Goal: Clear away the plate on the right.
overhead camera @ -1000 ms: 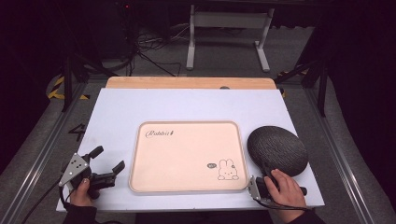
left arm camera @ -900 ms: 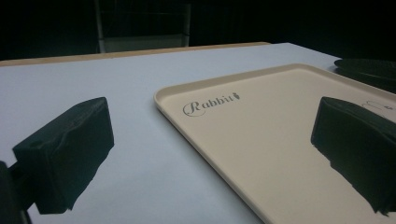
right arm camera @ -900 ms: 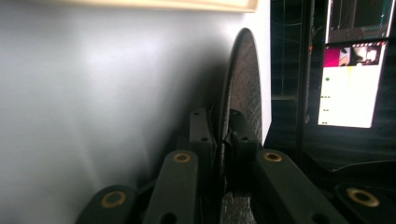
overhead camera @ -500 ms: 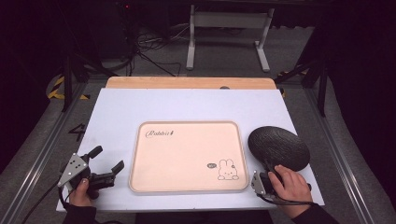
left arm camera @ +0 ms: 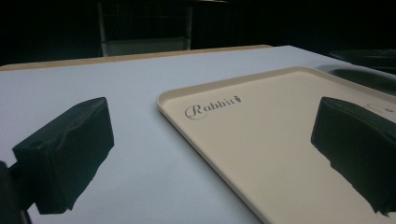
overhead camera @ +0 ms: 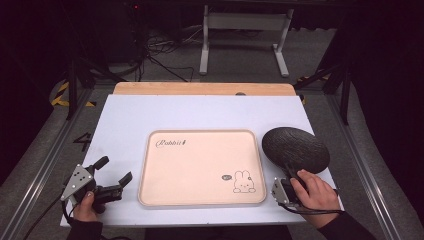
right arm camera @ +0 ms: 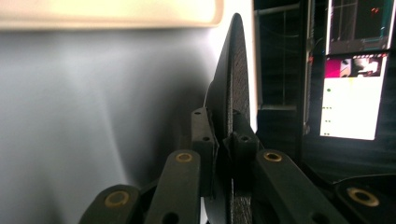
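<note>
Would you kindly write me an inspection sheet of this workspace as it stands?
Surface: white table, wooden strip along its far edge.
Job's things: dark textured plate, tilted, near rim pinched; cream rabbit tray flat at centre.
Clutter: nothing seen.
Grippers: right gripper shut on the plate's rim; left gripper open, empty, left of the tray.
Cables: one trails from each gripper; more on the floor behind.
Surroundings: dark room, metal stand, lit monitor.

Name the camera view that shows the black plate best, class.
The high view: the black plate shows whole, right of the tray. The right gripper view shows it edge-on; the left gripper view catches just its rim.
</note>
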A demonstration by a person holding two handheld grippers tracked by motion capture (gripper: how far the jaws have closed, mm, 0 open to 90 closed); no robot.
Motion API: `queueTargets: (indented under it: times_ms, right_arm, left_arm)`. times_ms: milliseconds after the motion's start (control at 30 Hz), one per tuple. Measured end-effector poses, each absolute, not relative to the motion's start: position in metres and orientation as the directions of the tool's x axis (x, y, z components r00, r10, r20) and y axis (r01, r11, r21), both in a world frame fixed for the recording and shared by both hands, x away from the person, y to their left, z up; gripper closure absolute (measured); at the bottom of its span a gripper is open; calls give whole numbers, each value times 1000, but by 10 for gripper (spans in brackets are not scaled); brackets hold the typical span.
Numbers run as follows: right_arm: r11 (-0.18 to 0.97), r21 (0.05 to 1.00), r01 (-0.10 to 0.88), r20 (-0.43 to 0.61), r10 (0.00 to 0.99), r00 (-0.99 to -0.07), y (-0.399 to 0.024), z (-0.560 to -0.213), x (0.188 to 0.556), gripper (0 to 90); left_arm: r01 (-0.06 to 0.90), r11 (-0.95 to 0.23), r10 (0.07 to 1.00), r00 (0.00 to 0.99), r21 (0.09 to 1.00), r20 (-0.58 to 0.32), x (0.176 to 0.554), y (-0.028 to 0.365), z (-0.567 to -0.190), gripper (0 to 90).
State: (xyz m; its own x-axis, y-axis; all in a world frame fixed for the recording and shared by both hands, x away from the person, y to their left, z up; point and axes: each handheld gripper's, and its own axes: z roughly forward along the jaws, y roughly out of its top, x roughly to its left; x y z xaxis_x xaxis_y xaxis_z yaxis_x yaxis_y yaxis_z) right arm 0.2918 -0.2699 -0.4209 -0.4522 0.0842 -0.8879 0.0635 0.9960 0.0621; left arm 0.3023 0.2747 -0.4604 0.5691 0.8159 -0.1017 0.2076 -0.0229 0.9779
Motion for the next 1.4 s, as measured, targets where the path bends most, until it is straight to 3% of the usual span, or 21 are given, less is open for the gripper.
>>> queueTargets:
  times_ms: [533, 700, 967, 1400]
  right_arm:
    - [999, 50, 8, -920, 49, -389, -257, -394, 289, 866]
    - [993, 117, -35, -915, 94, -392, -249, -385, 283, 864]
    - [991, 64, -115, -929, 17, -369, -224, -375, 280, 866]
    - [970, 53, -235, -934, -36, -356, -179, -366, 283, 864]
  left_arm:
    - [204, -25, 816, 569, 979, -97, 302, 275, -460, 0]
    - [202, -27, 817, 569, 979, -95, 301, 275, -460, 0]
    - [191, -75, 832, 554, 979, -44, 286, 280, -460, 0]
    - [197, -76, 844, 535, 977, -43, 278, 286, -461, 1]
